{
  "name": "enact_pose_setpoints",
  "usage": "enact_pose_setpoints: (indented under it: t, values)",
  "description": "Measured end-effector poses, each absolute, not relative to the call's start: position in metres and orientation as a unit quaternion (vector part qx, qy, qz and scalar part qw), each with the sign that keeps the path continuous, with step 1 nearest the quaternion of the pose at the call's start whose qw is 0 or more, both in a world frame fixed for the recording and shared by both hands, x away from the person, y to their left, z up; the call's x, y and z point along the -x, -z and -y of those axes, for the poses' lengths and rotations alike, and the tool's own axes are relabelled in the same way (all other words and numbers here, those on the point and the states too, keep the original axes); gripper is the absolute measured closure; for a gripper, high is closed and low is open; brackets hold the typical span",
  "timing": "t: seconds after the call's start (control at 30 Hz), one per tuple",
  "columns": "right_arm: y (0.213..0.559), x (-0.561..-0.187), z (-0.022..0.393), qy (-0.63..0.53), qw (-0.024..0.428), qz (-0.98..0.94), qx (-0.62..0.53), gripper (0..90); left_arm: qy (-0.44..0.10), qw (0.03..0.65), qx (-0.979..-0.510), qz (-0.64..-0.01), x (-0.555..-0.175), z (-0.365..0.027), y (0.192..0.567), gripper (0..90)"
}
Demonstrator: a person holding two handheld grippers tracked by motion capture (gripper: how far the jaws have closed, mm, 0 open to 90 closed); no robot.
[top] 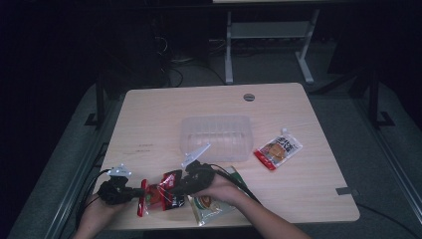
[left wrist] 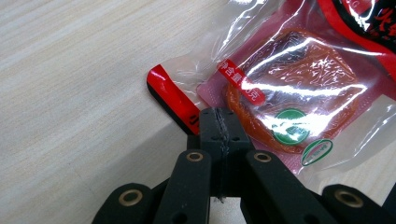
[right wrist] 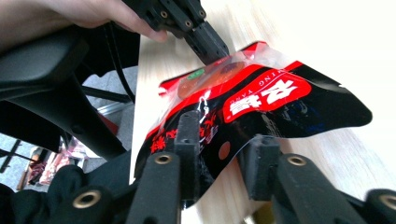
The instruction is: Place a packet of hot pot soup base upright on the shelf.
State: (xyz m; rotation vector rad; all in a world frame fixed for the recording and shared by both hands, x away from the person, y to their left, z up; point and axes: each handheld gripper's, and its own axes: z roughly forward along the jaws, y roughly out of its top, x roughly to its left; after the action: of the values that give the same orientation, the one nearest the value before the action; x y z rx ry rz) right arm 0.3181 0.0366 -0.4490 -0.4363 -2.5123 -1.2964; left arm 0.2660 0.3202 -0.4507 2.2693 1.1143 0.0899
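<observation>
A red-and-black snack packet with a clear window hangs just above the table's near left edge. My left gripper is shut on its red sealed edge; in the left gripper view the jaws meet on the film beside the orange food in the packet. My right gripper comes from the other side. In the right gripper view its jaws stand apart, with the black end of the packet bowed between them. The left gripper shows beyond, on the far edge.
A green-and-white packet lies under the right hand. A clear plastic container stands at the table's middle. An orange packet with a red edge lies to its right. The wooden table ends close behind the hands.
</observation>
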Motion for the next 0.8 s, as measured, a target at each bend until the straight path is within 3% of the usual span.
enact_pose_setpoints:
  t: [0.3, 0.8]
  values:
    - [0.450, -0.317, -0.041, 0.457, 0.130, 0.870, 0.133, 88.4, -0.036, 0.300, -0.861, -0.410, -0.267, -0.321, 0.451, 89.7]
    - [0.438, -0.318, -0.028, 0.512, 0.166, 0.835, 0.117, 90.0, -0.056, 0.334, -0.852, -0.399, -0.262, -0.318, 0.437, 89.6]
